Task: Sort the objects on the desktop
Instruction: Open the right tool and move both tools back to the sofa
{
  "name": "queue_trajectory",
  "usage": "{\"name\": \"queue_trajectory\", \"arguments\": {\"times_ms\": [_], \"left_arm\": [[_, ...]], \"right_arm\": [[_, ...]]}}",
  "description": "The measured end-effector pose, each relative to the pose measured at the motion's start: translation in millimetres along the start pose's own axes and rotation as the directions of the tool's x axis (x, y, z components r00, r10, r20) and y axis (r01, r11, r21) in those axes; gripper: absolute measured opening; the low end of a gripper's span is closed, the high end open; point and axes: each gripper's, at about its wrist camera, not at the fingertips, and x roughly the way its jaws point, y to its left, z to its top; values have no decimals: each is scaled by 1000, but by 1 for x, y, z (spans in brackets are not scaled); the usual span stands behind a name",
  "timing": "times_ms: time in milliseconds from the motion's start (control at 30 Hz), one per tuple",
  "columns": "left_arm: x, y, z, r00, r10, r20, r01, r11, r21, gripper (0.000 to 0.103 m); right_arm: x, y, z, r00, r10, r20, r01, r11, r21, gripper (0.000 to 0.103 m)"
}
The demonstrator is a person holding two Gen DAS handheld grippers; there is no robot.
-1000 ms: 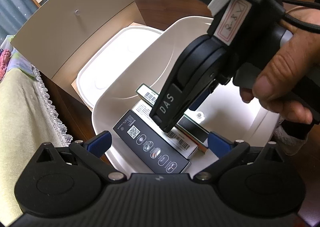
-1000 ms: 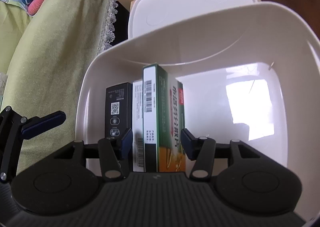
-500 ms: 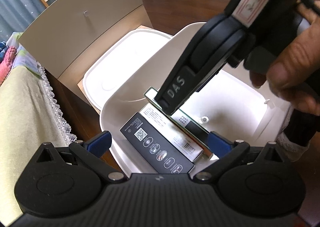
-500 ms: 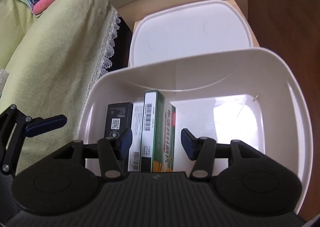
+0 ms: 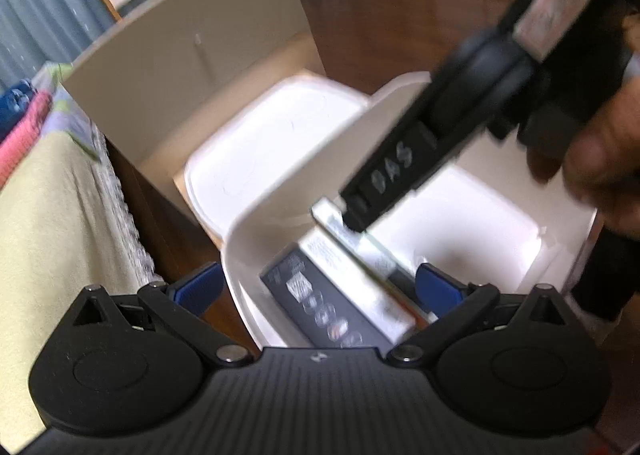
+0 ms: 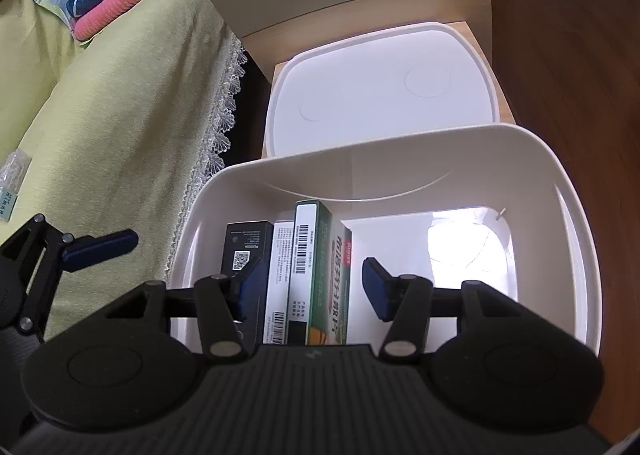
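So the white bin [image 6: 568, 239] already has three boxes standing on edge, packed against its left wall: a black box [image 6: 245, 251], a white box [image 6: 282, 267] and a green box [image 6: 326, 271], touching side by side. The bin's lid [image 6: 380, 95] lies flat just behind it, and there's a green-covered bed [image 6: 112, 103] off to the left.

Looks to me like the green box has just been dropped in and the step now is backing the right gripper [image 6: 310, 287] out. How I'd do it: pull straight up and away along the box's length, no sideways drift, because those boxes are only leaning on each other and a nudge from a finger would tip the row into the empty right half of the bin. Watch the bin's near rim on the way out too.

Fingers: the right ones sit about half open, either side of the green box but clear of it, gap visible on both sides, so holding nothing. The left gripper [image 5: 316, 287] hovers over the bin's near left corner with its fingers spread wide and empty, one outside the wall and one over the boxes. That view is blurry, so I can't say more about contact there.
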Motion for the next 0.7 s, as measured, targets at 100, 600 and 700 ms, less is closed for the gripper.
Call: {"name": "queue_trajectory", "arguments": {"times_ms": [100,600,700], "left_arm": [[-13,12,0,999,32,38,-30,998,-57,103],[-139,128,-55,925,374,65,-356,913,-198,103],[-166,156,-88,902,431,7,-419,880,-225,103]], "right_arm": [[-7,7,2,1000,10,20,-10,1000,-19,50],[-65,125,47,970,194,147,-156,959,-236,51],[-66,171,48,956,264,126,-215,928,-305,52]]}}
